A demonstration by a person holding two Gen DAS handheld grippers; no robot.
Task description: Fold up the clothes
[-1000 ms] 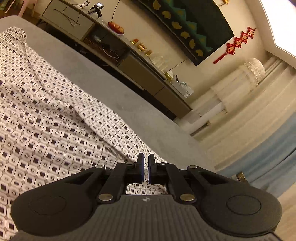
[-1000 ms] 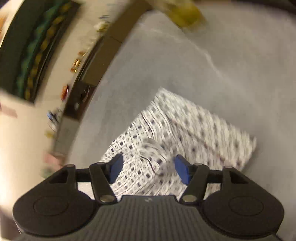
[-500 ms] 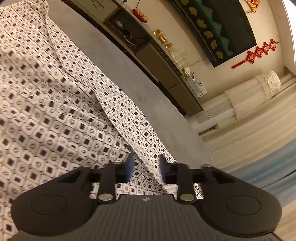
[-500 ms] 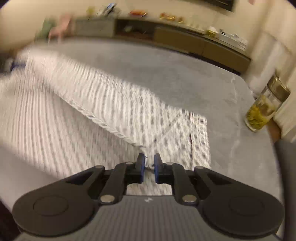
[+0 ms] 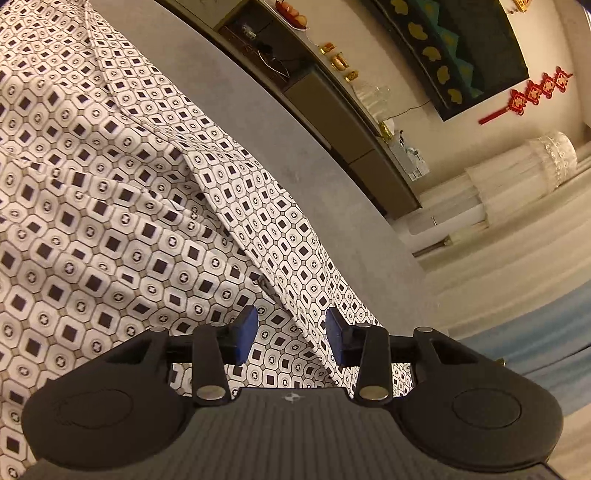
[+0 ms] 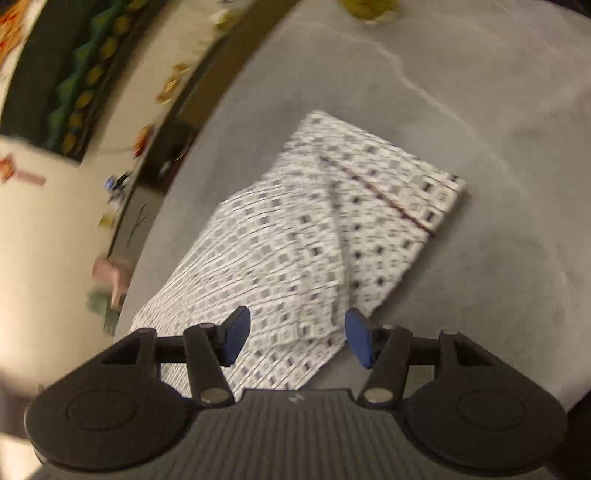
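Note:
A white garment with a black square pattern (image 5: 122,206) lies spread on the grey surface (image 5: 280,147), with a raised fold running diagonally toward my left gripper (image 5: 291,334). That gripper is open just above the cloth, its blue pads (image 5: 245,332) on either side of the fold's lower end, holding nothing. In the blurred right wrist view the same garment (image 6: 314,240) shows as a partly folded shape with a dark seam line. My right gripper (image 6: 295,338) hovers open over its near edge, and nothing is between its fingers.
A low cabinet (image 5: 332,96) with small items runs along the wall past the grey surface's far edge, under a dark wall panel (image 5: 461,48). Pale curtains (image 5: 517,206) hang at the right. A jar with yellow contents (image 6: 369,7) stands at the top edge of the right view.
My left gripper went from shut to open over the fold. My right gripper was shut on the cloth half a second ago, has let go, and now looks down on the garment.

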